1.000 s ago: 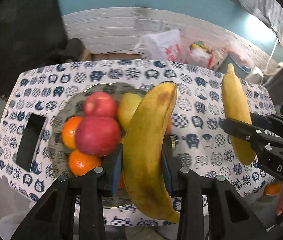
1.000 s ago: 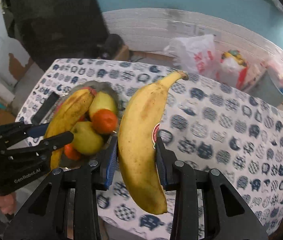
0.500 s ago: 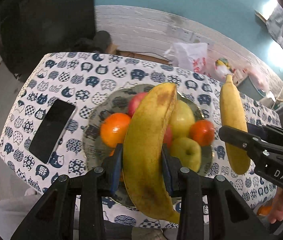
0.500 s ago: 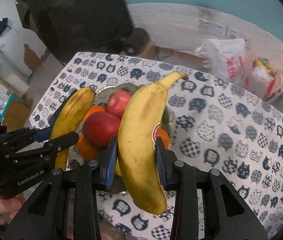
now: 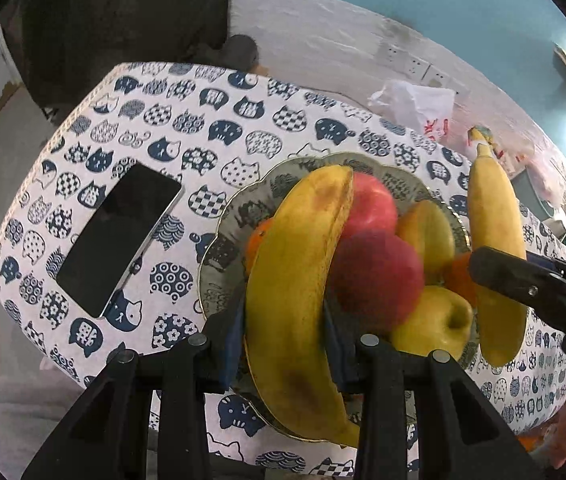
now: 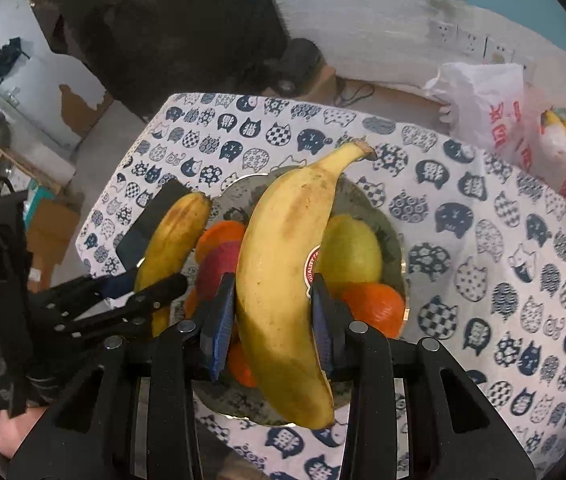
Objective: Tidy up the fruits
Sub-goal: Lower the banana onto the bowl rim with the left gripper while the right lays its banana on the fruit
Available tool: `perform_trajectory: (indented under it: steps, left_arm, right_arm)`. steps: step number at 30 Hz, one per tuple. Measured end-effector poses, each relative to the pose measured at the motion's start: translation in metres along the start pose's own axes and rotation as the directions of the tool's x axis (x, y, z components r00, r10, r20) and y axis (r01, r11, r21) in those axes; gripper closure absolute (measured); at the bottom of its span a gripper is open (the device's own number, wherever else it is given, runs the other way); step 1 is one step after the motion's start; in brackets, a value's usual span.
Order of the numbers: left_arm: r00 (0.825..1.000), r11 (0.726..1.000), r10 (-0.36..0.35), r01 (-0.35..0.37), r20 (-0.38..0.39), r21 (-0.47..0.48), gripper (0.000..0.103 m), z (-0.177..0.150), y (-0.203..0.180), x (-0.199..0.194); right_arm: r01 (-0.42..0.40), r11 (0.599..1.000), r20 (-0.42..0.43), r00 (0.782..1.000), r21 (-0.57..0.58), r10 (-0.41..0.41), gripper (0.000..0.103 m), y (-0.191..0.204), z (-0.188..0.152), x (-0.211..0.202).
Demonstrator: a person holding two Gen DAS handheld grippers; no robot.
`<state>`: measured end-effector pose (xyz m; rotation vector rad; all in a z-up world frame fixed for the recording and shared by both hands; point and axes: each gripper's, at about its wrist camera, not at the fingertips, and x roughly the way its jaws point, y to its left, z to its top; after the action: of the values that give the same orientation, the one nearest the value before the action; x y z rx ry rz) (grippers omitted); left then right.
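Step in hand: delivery of two bananas to the plate. The left gripper is clamped on a spotted banana; the right gripper is clamped on a stickered banana. Both fruits hang above the plate, not yet set down. The plate holds red apples, yellow-green apples and oranges (crowded, little bare surface). Judgement: next, lower each banana onto the pile's edge, then release. A phone lies beside the plate.

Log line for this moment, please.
left gripper: shut on spotted banana | right gripper: shut on stickered banana | both over fruit plate
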<state>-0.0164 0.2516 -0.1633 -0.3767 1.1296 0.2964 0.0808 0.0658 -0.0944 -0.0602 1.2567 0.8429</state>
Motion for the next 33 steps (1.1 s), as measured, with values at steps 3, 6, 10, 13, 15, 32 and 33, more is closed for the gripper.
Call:
perform_trajectory:
  steps: [3,6,10,13,15,32,33]
  left_arm:
    - [1.0,1.0,-0.008,0.008,0.005,-0.002,0.067,0.001,0.001,0.005]
    - [1.0,1.0,0.002,-0.002,0.022,0.015,0.067,0.003,-0.002,0.004]
    - [1.0,1.0,0.001,-0.001,0.025,0.017,0.066,0.004,-0.003,0.002]
    - [1.0,1.0,0.015,-0.015,0.027,0.016,0.056,0.004,-0.003,0.0]
    - [1.0,1.0,0.012,-0.012,0.028,0.01,0.049,0.003,-0.003,-0.002]
    - [0.998,0.998,-0.03,0.027,0.053,0.053,0.035,-0.007,-0.024,-0.037]
    - [0.998,0.998,-0.03,0.027,0.056,0.054,0.035,-0.008,-0.025,-0.041]
  right_arm:
    - [-0.015,1.0,-0.018,1.0,0.013,0.015,0.069,0.002,0.003,0.008]
    - [-0.023,0.999,-0.034,0.999,0.027,0.024,0.069,0.002,0.004,0.015]
    - [-0.035,0.998,-0.048,0.998,0.051,0.038,0.065,0.001,0.005,0.019]
    - [-0.029,0.998,-0.036,0.999,0.059,0.031,0.057,-0.001,0.006,0.014]
    - [-0.045,0.997,-0.032,0.998,0.065,0.047,0.057,-0.002,0.006,0.009]
    - [0.032,0.999,0.048,0.998,-0.023,-0.031,0.035,0.014,-0.007,-0.035]
    - [0.038,0.999,0.054,0.998,-0.027,-0.037,0.035,0.015,-0.009,-0.038]
